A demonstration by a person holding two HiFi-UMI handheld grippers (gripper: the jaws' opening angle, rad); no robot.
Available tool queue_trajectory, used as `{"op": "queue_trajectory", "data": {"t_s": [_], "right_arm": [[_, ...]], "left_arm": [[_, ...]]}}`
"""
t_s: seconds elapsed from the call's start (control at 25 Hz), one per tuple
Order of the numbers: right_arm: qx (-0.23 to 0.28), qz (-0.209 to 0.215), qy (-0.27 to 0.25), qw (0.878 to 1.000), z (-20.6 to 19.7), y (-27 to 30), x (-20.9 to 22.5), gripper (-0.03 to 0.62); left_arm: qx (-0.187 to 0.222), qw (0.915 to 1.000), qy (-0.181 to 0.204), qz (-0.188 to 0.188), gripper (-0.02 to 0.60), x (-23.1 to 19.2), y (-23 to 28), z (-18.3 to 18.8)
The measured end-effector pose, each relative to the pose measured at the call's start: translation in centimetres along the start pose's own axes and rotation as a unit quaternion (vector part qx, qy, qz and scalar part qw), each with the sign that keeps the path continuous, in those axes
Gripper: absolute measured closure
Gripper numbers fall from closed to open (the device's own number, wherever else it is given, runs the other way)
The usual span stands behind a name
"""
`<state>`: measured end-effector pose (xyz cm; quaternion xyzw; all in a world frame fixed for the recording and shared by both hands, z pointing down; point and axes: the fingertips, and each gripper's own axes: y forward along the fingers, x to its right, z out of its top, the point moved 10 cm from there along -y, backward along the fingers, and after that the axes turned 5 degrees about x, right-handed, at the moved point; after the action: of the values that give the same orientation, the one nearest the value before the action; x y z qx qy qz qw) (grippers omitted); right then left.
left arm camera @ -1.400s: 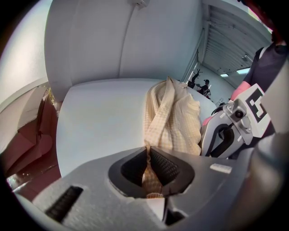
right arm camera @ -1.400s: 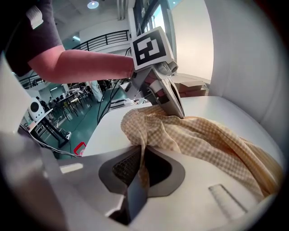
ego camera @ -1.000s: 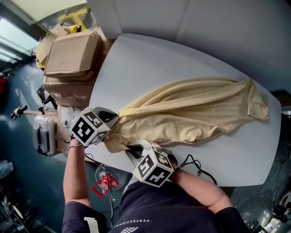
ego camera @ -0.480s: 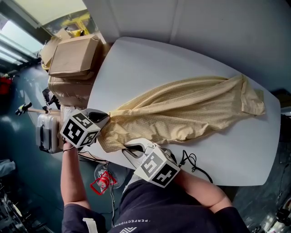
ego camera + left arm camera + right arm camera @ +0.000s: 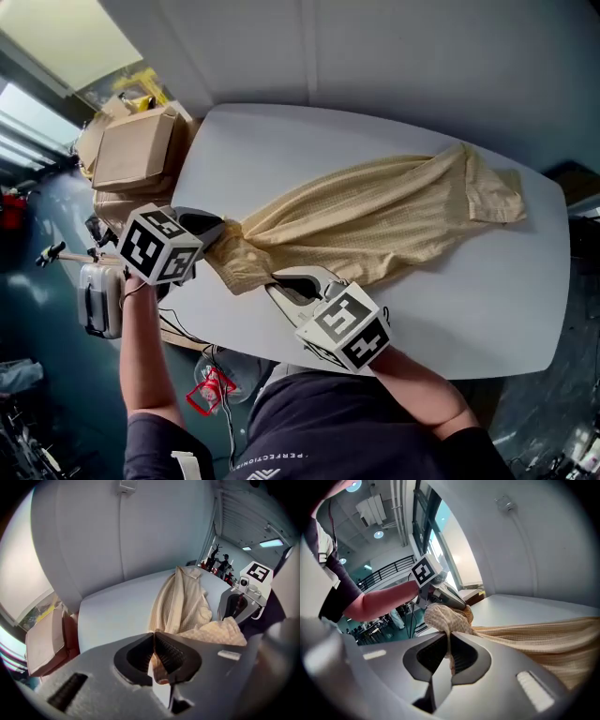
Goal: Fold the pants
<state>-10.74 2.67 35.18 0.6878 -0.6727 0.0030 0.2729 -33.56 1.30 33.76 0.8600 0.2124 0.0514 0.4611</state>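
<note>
Across the pale grey worktop, which has rounded corners and a matte, unmarked surface, the yellow checked pants lie stretched diagonally from the near left edge toward the far right corner, where the cloth ends in a flat folded flap. At the near end the fabric is gathered into a bunch between the two tools. The left gripper has its jaws pressed together on one fold of that bunch (the left gripper view shows cloth pinched between the ribbed pads), and the right gripper likewise has its jaws clamped on a neighbouring fold, just beside the worktop's near edge. Both grippers stand close together, with the bunched cloth spanning the gap between them. A plain grey panelled wall runs along the far side of the worktop. Stacked cardboard boxes stand against the worktop's left end, and a silver hard case sits below them on the dark teal floor. The right gripper view shows tall windows and round ceiling lights in the room behind.
</note>
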Motion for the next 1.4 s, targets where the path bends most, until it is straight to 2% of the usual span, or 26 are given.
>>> {"op": "queue_trajectory", "data": {"t_s": [0.2, 0.36, 0.48, 0.68, 0.8, 1.0, 1.24, 1.4], "right_arm": [[0.035, -0.045, 0.059, 0.997, -0.6, -4.5, 3.2, 0.574], [0.051, -0.097, 0.087, 0.99, -1.7, -7.9, 5.8, 0.572], [0.051, -0.131, 0.106, 0.984, -2.8, -10.0, 7.4, 0.572], [0.046, -0.159, 0.136, 0.977, -4.8, -12.0, 9.1, 0.572], [0.045, -0.166, 0.147, 0.974, -5.5, -12.6, 9.6, 0.571], [0.039, -0.185, 0.161, 0.969, -6.4, -13.2, 10.7, 0.569], [0.033, -0.195, 0.157, 0.968, -6.9, -13.7, 11.4, 0.565], [0.024, -0.216, 0.157, 0.963, -7.2, -13.8, 11.5, 0.552]], "left_arm": [[0.006, 0.9993, 0.026, -0.027, 0.566, 2.0, 3.3, 5.7], [0.013, 0.9976, 0.042, -0.053, 0.565, 3.8, 6.7, 9.6], [0.017, 0.9962, 0.049, -0.069, 0.565, 5.2, 9.2, 11.6], [0.005, 0.9946, 0.063, -0.083, 0.561, 7.3, 13.1, 13.6], [-0.002, 0.9931, 0.083, -0.083, 0.56, 8.3, 14.6, 14.4], [0.015, 0.9927, 0.088, -0.081, 0.557, 9.1, 16.4, 15.2], [0.086, 0.9926, 0.073, -0.045, 0.555, 9.3, 16.5, 16.7], [0.114, 0.9903, 0.072, -0.031, 0.578, 9.1, 15.5, 17.4]]}}
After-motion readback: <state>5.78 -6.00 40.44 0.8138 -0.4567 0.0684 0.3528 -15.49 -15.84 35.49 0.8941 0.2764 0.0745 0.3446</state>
